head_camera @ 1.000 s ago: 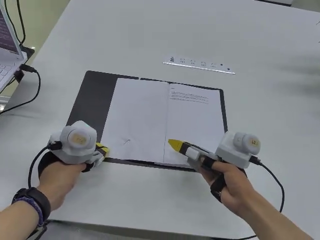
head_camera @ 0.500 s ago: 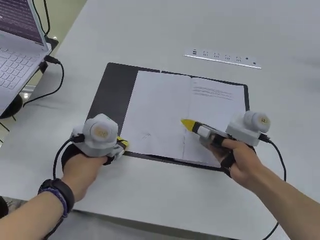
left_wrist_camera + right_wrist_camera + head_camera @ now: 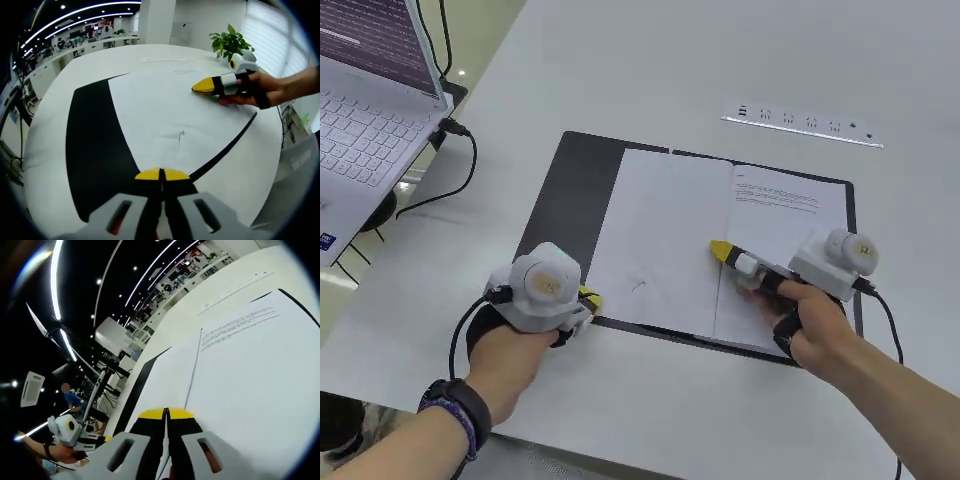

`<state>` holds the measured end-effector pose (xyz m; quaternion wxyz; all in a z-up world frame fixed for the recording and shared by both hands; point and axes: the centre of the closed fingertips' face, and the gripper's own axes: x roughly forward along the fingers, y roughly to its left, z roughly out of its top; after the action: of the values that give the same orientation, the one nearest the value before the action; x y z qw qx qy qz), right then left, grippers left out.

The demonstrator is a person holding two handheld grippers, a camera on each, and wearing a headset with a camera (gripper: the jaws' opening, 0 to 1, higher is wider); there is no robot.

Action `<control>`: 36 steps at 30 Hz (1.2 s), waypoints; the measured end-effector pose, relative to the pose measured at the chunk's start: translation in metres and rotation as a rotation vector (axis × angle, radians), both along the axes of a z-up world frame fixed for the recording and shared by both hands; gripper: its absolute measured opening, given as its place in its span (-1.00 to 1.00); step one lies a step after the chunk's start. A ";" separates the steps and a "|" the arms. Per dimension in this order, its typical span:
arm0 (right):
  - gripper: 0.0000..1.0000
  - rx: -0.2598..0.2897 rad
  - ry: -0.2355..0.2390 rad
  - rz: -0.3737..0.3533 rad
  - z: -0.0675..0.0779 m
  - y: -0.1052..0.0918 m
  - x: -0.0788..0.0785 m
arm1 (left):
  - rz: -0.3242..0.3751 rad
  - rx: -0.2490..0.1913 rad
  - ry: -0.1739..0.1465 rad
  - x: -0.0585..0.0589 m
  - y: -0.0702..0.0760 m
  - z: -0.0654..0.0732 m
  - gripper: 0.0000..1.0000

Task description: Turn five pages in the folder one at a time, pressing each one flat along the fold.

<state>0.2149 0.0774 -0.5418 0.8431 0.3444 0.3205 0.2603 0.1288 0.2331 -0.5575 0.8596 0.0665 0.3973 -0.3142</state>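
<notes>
While the yellow-tipped right gripper [image 3: 722,250], jaws together, rests by the open black folder's [image 3: 565,190] fold, the left gripper [image 3: 590,297], jaws likewise together, sits at its near edge.

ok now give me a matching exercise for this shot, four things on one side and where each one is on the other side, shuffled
Things:
1. black open folder
2. silver laptop
3. long white socket strip
4. right gripper

Places:
a. beyond the folder's far edge
b. tip at the fold between the white pages
c. middle of the white table
d. off to the left of the folder

Pairs: 1-c, 2-d, 3-a, 4-b
</notes>
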 end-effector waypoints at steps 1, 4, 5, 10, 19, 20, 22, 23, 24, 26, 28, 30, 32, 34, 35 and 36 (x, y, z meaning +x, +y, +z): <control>-1.00 0.003 -0.001 -0.007 0.000 0.000 0.002 | -0.002 0.000 0.001 0.000 0.000 0.000 -1.00; -1.00 0.005 -0.012 -0.021 0.001 -0.002 0.008 | -0.006 -0.002 0.001 0.000 0.001 -0.001 -1.00; -1.00 0.006 -0.015 -0.025 0.001 -0.003 0.010 | -0.008 0.000 0.000 0.000 0.001 -0.001 -1.00; -1.00 0.020 -0.025 -0.047 0.009 0.000 0.016 | -0.010 0.002 -0.005 0.000 0.000 -0.002 -1.00; -1.00 0.039 -0.033 -0.098 0.015 0.001 0.026 | -0.016 0.008 -0.009 0.001 0.000 -0.002 -1.00; -1.00 0.041 -0.033 -0.099 0.015 0.001 0.026 | -0.016 0.007 -0.010 0.001 0.000 -0.002 -1.00; -1.00 0.048 -0.034 -0.111 0.016 0.001 0.030 | -0.013 0.007 -0.012 0.001 0.000 -0.002 -1.00; -1.00 0.050 -0.034 -0.115 0.016 0.001 0.031 | -0.012 0.006 -0.013 0.001 0.000 -0.002 -1.00; -1.00 0.056 -0.034 -0.130 0.017 0.000 0.033 | -0.011 0.005 -0.014 0.001 0.000 -0.002 -1.00; -1.00 0.060 -0.036 -0.144 0.019 0.000 0.036 | -0.006 0.001 -0.013 0.001 0.000 -0.002 -1.00; -1.00 0.067 -0.038 -0.158 0.020 -0.001 0.040 | 0.001 -0.005 -0.012 0.000 0.000 -0.002 -1.00; -1.00 0.068 -0.042 -0.172 0.021 -0.001 0.044 | 0.008 -0.011 -0.011 0.001 0.001 -0.002 -1.00; -1.00 0.070 -0.042 -0.187 0.021 -0.002 0.048 | 0.011 -0.014 -0.012 0.001 0.000 -0.002 -1.00; -1.00 0.069 -0.046 -0.197 0.022 -0.002 0.051 | 0.011 -0.014 -0.013 0.000 0.000 -0.002 -1.00; -1.00 0.066 -0.048 -0.204 0.022 -0.002 0.054 | 0.011 -0.015 -0.014 0.001 0.000 -0.002 -1.00; -1.00 0.063 -0.049 -0.204 0.023 -0.002 0.055 | 0.011 -0.016 -0.014 0.001 0.000 -0.002 -1.00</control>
<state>0.2703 0.0754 -0.5191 0.8616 0.3951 0.2546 0.1917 0.1295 0.2333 -0.5594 0.8647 0.0596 0.3892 -0.3119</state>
